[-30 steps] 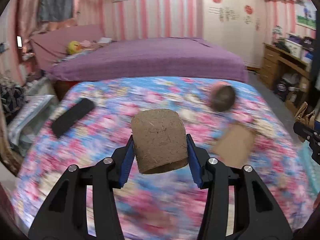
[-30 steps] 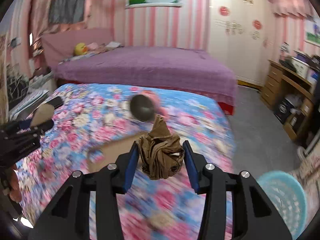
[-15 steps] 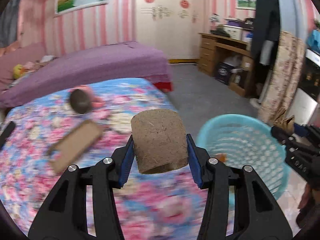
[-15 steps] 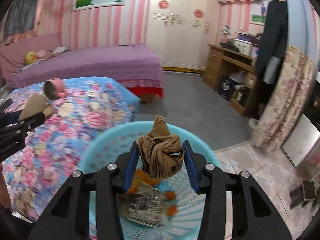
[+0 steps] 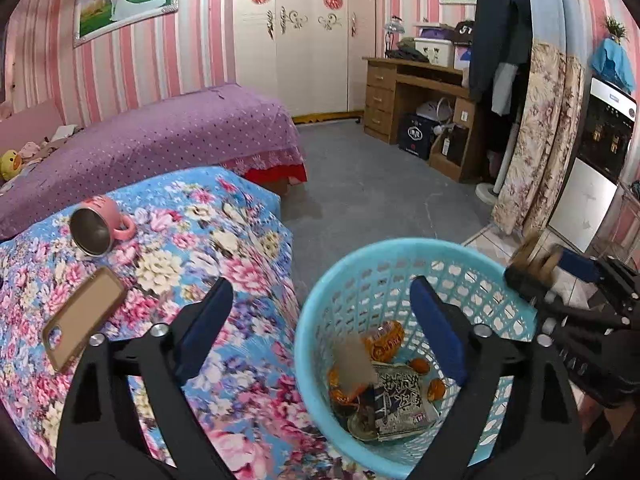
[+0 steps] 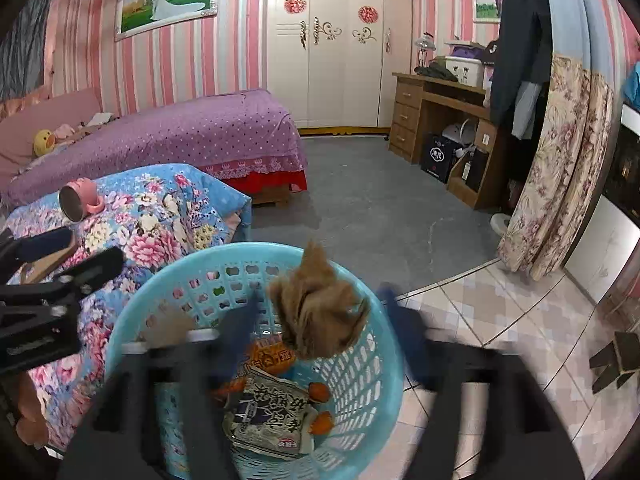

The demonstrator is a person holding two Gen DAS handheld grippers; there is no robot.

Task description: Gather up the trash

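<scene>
Both grippers swung from the bed to above the basket (image 5: 404,248); left gripper (image 5: 320,328) and right gripper (image 6: 320,312) have just been opening, jaws apart, roll (image 5: 354,364) and brown wad (image 6: 320,316) dropping below; we judge little remains

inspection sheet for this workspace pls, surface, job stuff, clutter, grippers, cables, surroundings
surface: floral bedspread, beside grey floor
job's things: blue basket holds wrappers; blurred cardboard roll and brown crumpled paper are over it, free of the pads
clutter: pink mug on its side, phone flat
grippers: left hand-held gripper and right hand-held gripper open, jaws just opened
cables: nothing seen
surroundings: purple bed, wardrobe, desk
</scene>
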